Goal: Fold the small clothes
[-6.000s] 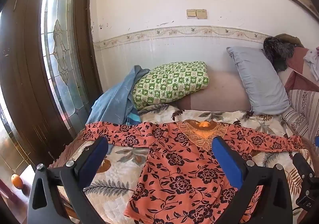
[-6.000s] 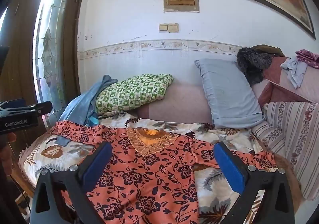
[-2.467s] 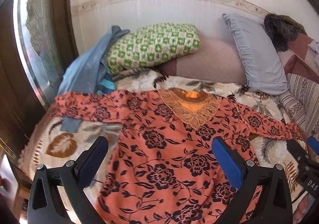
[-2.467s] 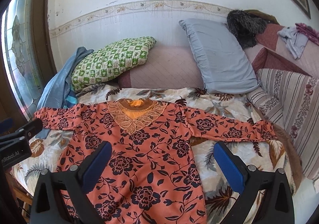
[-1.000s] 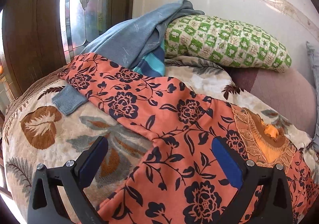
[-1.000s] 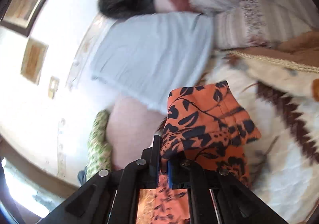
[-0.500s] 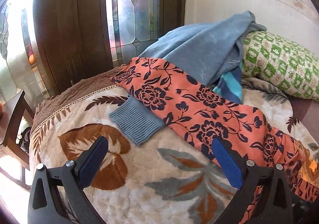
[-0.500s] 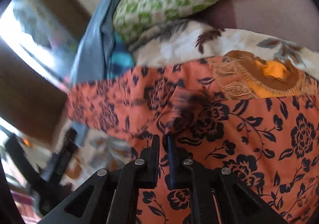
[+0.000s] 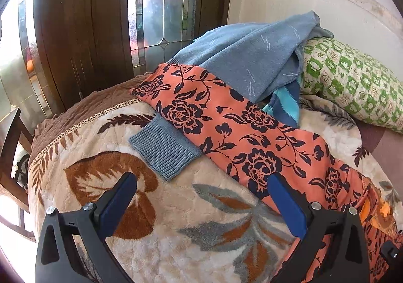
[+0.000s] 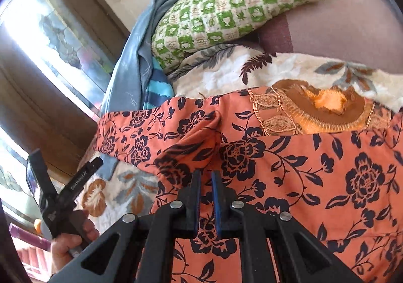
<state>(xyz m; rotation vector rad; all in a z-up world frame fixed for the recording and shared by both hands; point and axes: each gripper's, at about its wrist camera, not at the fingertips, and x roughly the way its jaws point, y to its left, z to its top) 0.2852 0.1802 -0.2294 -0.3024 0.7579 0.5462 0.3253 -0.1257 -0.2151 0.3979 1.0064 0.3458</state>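
Sleeve (image 9: pixel 226 132) under my left tool (image 9: pixel 201 207), whose jaws gape empty, crosses the bed's (image 9: pixel 176 220) corner atop a blue sweater (image 9: pixel 163 152), a snag. Right view: my right tool (image 10: pixel 206 182), pinched on the other sleeve (image 10: pixel 191 154), has carried it across the orange top (image 10: pixel 327 182), first fold nearly laid.

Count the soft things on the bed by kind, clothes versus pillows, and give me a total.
Clothes: 2, the orange floral top and the blue-grey sweater
Pillows: 1, the green checked pillow
Total: 3
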